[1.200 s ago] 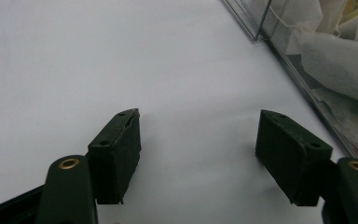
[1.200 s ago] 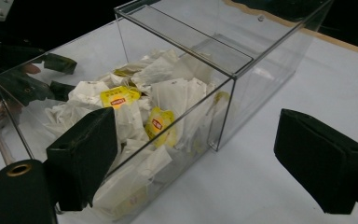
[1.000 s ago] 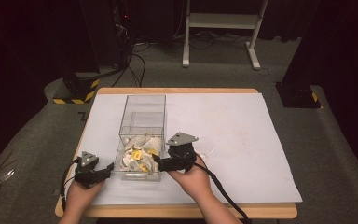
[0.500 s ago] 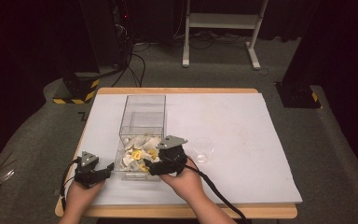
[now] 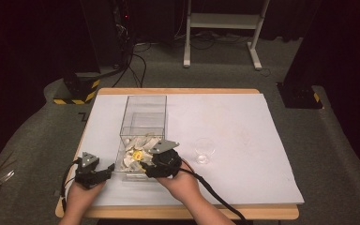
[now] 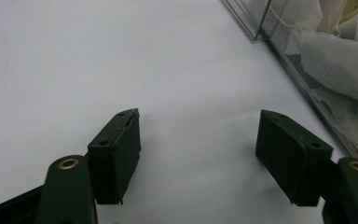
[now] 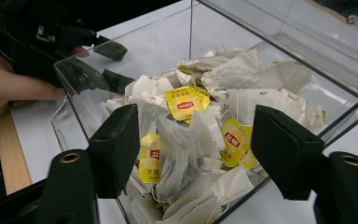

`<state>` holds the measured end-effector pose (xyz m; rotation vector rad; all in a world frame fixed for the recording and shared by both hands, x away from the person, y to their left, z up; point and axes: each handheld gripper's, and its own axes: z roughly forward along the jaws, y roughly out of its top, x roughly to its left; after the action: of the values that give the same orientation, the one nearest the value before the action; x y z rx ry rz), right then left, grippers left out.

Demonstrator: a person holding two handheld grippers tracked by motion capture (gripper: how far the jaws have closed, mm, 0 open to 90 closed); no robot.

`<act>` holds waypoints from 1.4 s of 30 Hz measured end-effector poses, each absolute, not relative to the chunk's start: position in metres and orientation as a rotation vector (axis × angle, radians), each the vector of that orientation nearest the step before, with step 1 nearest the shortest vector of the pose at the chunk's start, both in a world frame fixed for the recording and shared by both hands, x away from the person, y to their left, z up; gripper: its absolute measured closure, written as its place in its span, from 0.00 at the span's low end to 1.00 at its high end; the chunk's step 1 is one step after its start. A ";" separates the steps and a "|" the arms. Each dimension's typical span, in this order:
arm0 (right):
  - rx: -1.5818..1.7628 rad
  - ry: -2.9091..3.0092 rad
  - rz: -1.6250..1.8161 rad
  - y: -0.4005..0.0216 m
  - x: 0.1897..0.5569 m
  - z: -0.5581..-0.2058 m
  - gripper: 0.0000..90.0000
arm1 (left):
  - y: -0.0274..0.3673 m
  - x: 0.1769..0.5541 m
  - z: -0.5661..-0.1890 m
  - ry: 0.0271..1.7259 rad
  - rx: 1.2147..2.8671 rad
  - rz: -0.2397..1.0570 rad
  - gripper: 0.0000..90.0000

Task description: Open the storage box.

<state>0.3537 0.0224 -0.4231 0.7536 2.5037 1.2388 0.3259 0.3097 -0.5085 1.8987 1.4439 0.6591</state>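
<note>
Tea bags (image 7: 186,140), white paper sachets with yellow tags, lie heaped in the near end of a clear plastic box (image 5: 143,112) on the white-covered surface (image 5: 243,140). Box long axis runs away from the person; far end looks bare of bags.

Right gripper (image 5: 146,165) poised at the box's near right corner, over the heap. In the right gripper view its fingers (image 7: 116,149) stand wide apart with nothing between them, the pile directly ahead and below. Closest candidate: a yellow-tagged bag (image 7: 149,158) near the left finger, loose among crumpled neighbours. Strings tangle across the pile; cannot tell which string belongs to which bag.

Left gripper (image 5: 101,172) rests on the surface just beside the box's near left corner, outside the wall. Left gripper view: fingers (image 6: 116,154) also wide, holding nothing, bare white sheet between them, box wall off to the right side of that view.

Small clear cup (image 5: 204,150) stands on the surface to the right of the box, near the right hand, apparently empty.

Judgement: right gripper is the nearer one and already aligned; the pick turns on a short drop forward and down into the heap. Likely destination is the cup. Risk: pinching two bags at once or dragging a neighbour out by its string.
</note>
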 end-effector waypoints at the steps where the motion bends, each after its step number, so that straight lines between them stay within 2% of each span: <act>1: 0.753 2.510 1.234 0.023 0.354 -0.424 0.43 | 0.310 0.326 -0.509 1.444 1.899 0.659 0.34; 9: 0.734 2.553 1.163 0.029 0.355 -0.431 0.60 | 0.310 0.326 -0.509 1.444 1.899 0.659 0.34; 14: 0.724 2.567 1.141 0.031 0.354 -0.433 0.67 | 0.310 0.326 -0.509 1.444 1.899 0.659 0.34; 20: 0.724 2.609 1.127 0.032 0.354 -0.433 0.84 | 0.310 0.326 -0.509 1.444 1.899 0.660 0.34; 27: 0.696 2.606 1.121 0.033 0.351 -0.436 0.95 | 0.310 0.326 -0.509 1.444 1.898 0.659 0.34; 42: 0.702 2.476 1.247 0.019 0.346 -0.422 0.97 | 0.310 0.326 -0.509 1.444 1.898 0.660 0.34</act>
<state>0.3457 0.0191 -0.4218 0.7020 2.4764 1.2474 0.3257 0.3095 -0.5086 1.8977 1.4440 0.6597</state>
